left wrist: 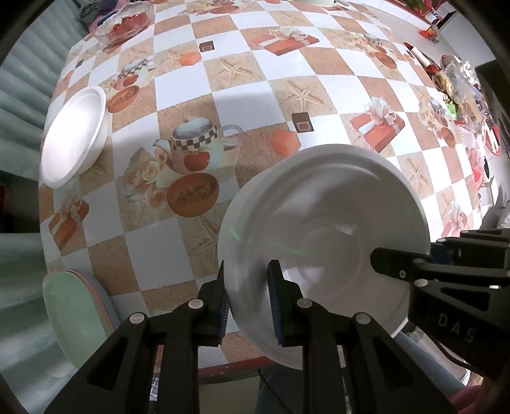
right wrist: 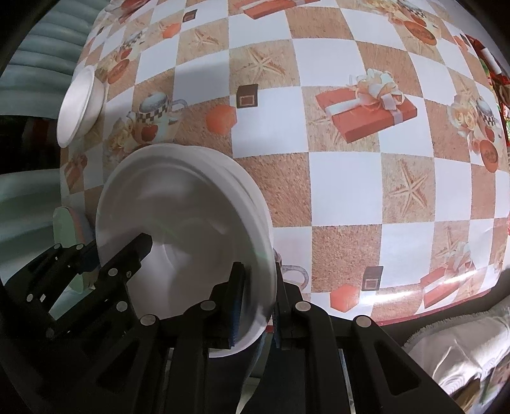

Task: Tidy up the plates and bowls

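Note:
A white bowl point(left wrist: 318, 229), apparently two nested, hangs tilted above the near edge of the table. My left gripper point(left wrist: 248, 267) is shut on its near rim, one pad inside and one outside. My right gripper point(left wrist: 414, 254) clamps the rim on the opposite side. In the right wrist view the same bowl point(right wrist: 185, 216) fills the lower left, with my right gripper point(right wrist: 258, 267) shut on its rim and the left gripper point(right wrist: 108, 248) holding the far side. A second white bowl point(left wrist: 73, 137) point(right wrist: 79, 105) sits by the table's left edge.
A checkered tablecloth point(left wrist: 287, 82) covers the table. At the far left corner stands a glass bowl point(left wrist: 124, 22) with red contents. Clutter point(left wrist: 459, 82) lines the right side. A pale green chair seat point(left wrist: 73, 312) is below the left edge, and a white cushion point(right wrist: 452, 350) lies at lower right.

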A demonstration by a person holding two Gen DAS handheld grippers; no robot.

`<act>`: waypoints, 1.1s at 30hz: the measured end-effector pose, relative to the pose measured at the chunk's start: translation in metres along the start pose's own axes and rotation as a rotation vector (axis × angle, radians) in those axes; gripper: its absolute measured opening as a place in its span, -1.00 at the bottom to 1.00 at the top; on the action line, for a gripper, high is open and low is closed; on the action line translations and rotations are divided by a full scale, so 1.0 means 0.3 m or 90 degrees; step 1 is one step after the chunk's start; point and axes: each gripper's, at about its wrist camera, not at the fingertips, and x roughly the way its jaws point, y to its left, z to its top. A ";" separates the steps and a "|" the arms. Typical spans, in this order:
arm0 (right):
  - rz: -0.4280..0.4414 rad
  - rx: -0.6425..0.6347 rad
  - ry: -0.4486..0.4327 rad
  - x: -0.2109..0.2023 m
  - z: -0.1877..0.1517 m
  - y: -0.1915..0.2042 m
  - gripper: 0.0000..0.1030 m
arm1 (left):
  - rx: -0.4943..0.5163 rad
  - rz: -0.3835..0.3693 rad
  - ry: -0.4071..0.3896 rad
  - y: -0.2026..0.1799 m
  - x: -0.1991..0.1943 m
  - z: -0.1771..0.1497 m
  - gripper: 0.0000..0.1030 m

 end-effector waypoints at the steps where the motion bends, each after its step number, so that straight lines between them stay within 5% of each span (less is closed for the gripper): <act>1: -0.001 0.001 0.002 -0.001 -0.007 -0.002 -0.68 | 0.001 0.001 0.002 -0.002 0.005 -0.002 -0.55; 7: -0.001 0.001 0.005 0.025 -0.023 0.010 -0.68 | 0.003 0.000 -0.002 -0.012 0.015 -0.009 -0.39; 11: 0.001 0.005 0.004 0.024 -0.025 0.010 -0.67 | 0.006 0.005 -0.020 -0.010 -0.005 -0.016 0.30; 14: 0.005 0.014 -0.001 0.014 -0.028 0.001 -0.62 | 0.000 0.004 -0.025 0.004 -0.019 -0.019 0.54; 15: 0.006 0.019 -0.002 0.010 -0.028 -0.005 -0.28 | -0.002 0.005 -0.026 0.002 -0.021 -0.021 0.55; 16: 0.006 0.023 -0.006 0.003 -0.027 -0.011 0.33 | -0.005 0.006 -0.028 0.011 -0.025 -0.024 0.55; 18: 0.008 0.036 -0.027 -0.021 -0.028 -0.025 0.73 | -0.010 0.003 -0.036 0.029 -0.032 -0.026 0.60; 23: 0.010 0.058 -0.040 -0.059 -0.013 -0.054 0.77 | -0.042 0.000 -0.057 0.076 -0.048 -0.039 0.99; 24: 0.009 0.058 -0.042 -0.061 -0.010 -0.056 1.00 | -0.052 -0.005 -0.062 0.089 -0.056 -0.045 0.99; 33: -0.019 0.044 -0.060 -0.108 -0.001 -0.021 1.00 | -0.141 -0.031 -0.076 0.225 -0.089 -0.066 0.99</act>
